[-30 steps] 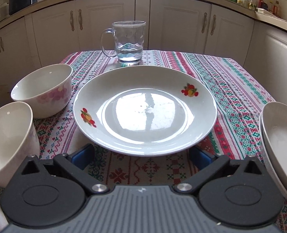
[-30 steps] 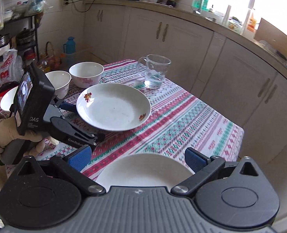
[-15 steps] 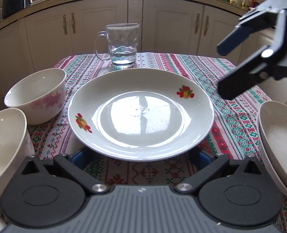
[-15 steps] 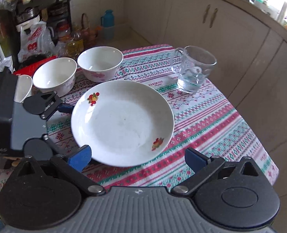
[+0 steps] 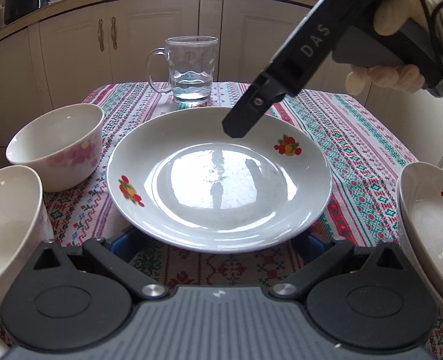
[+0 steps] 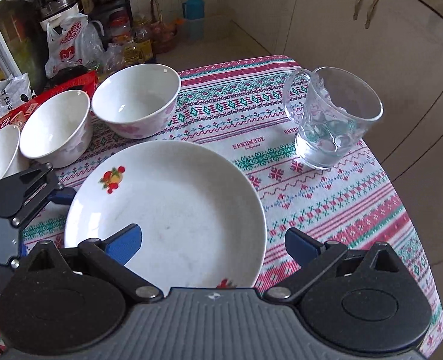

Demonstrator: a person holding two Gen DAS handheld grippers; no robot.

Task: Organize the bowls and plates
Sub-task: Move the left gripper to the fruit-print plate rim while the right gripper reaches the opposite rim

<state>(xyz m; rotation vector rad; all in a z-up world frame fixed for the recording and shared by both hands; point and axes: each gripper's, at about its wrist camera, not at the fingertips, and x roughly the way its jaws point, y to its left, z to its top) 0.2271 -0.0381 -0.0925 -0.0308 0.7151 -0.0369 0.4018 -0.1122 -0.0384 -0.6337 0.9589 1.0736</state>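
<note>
Right gripper [image 6: 212,243] above plate [image 6: 173,204], jaws apart.
Left gripper [image 5: 218,246] low at plate's near rim, jaws wide; two bowls [image 5: 56,144] left, glass mug [image 5: 191,69] far.

The right gripper [image 6: 212,243] hangs over a white plate [image 6: 173,207] with fruit prints, jaws spread wide, one blue pad above the plate's inside, the other past its rim. The left gripper [image 6: 59,195] reaches the plate's left edge. 3 white bowls [image 6: 134,99] line the left side of the desk [image 6: 341,204] on its patterned cloth. A glass mug [image 6: 332,117] with a little water stands to the right.
</note>
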